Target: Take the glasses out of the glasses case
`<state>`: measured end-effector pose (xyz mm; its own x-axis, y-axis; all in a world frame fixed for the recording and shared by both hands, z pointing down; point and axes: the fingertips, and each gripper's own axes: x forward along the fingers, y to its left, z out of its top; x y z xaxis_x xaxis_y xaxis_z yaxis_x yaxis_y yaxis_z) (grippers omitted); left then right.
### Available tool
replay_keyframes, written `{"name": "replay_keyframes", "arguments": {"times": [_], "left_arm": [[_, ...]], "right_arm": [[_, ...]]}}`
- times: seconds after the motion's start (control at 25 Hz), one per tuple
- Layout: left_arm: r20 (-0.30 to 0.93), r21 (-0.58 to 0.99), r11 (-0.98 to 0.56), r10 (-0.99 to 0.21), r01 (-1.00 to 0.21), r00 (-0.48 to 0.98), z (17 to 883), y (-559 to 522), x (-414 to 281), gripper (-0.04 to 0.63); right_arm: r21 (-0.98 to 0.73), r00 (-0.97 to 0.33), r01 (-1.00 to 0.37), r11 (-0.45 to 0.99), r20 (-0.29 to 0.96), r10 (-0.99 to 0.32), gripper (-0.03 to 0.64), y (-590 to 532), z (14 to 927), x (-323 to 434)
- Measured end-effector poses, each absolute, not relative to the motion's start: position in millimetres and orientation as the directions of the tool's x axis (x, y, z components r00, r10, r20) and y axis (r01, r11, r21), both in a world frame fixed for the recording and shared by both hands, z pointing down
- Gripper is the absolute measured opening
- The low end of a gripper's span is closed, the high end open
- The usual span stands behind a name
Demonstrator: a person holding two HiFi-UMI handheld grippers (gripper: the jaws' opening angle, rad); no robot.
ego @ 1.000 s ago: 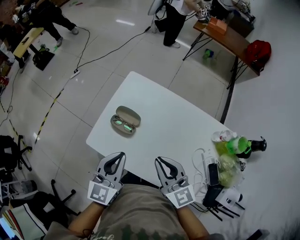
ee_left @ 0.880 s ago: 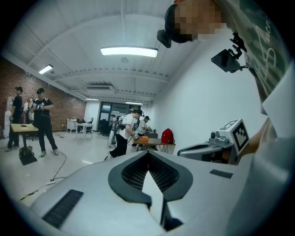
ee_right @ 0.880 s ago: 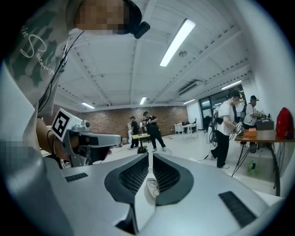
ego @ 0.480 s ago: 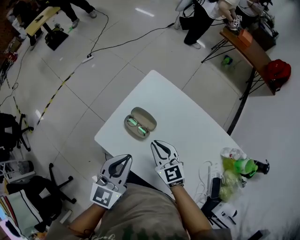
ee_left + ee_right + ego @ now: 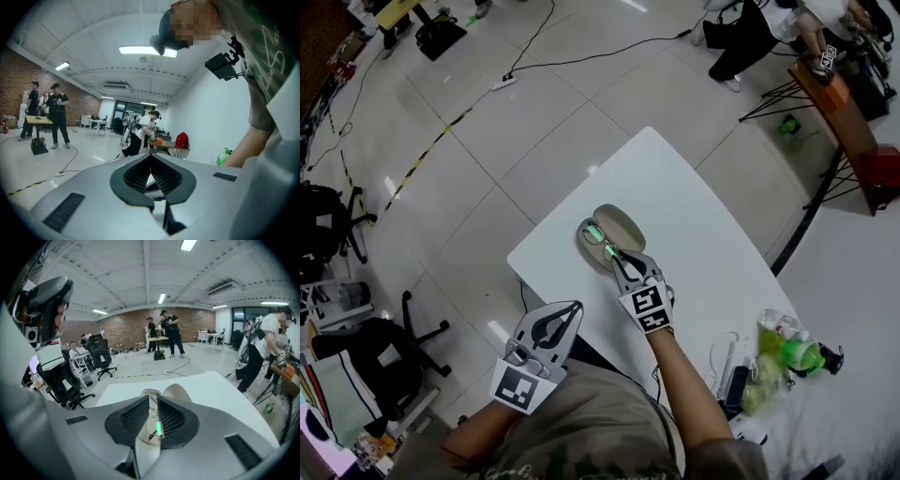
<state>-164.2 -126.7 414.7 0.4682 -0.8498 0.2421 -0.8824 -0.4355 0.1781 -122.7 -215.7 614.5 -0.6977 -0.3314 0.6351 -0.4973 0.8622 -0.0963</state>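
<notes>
An open beige glasses case lies on the white table near its left edge. The glasses rest in its lower half, lenses glinting green. My right gripper reaches over the case from the near side. In the right gripper view its jaws stand a narrow gap apart, with the glasses showing in that gap and the case lid just beyond. My left gripper hangs off the table's near edge, close to my body, shut and holding nothing.
Green bottles, bags and cables crowd the table's right end. An office chair stands on the floor at the left. Power cords cross the tiles. People work at a far wooden table.
My right gripper has travelled forward from the table's near edge to the case, and its jaws now stand either side of the glasses. The left gripper has stayed by my body.
</notes>
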Motion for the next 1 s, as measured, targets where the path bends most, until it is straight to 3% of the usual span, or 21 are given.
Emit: {"name": "replay_keyframes", "arguments": {"times": [0.28,1.0], "left_arm": [[0.262,0.214,-0.395,-0.858,-0.893,0.442,422,-139,-182,0.009],[0.312,0.280,-0.360,-0.843,-0.890,0.439,445,-156,-210,0.009]], "right_arm": [[-0.143,-0.648,-0.414,0.899,0.740,-0.181,0.038,-222,662,-144],[-0.123,-0.517,-0.373,0.919,0.851,-0.096,0.060,-237,711,-155]]}}
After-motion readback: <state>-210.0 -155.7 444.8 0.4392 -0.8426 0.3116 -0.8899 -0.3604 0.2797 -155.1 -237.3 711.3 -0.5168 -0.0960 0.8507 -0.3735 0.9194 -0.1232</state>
